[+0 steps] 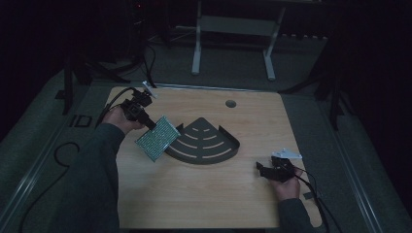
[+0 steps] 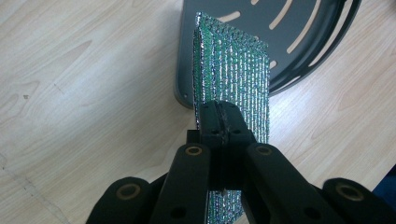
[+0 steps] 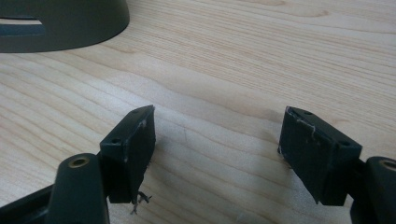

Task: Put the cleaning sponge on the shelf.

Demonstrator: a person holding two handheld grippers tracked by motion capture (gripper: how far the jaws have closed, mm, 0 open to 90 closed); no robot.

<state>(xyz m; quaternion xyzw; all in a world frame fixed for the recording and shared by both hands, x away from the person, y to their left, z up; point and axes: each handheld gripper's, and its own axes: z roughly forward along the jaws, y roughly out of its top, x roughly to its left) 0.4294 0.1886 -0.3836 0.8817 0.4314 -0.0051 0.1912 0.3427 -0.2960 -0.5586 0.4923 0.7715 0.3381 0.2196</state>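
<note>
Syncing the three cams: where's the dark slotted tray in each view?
High view: dark slotted tray at table centre, right of the green sparkly pad.
Left gripper view: tray at top right, behind the pad.
Right gripper view: tray wall at top left.
Shared landmark: the wooden table.

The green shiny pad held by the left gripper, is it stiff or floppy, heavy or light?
The green pad probably is fairly stiff: pinched at one edge by the left gripper, it stands out flat without drooping. It seems light, since that edge grip carries it. Its glittery ribbed surface may be slippery.
</note>
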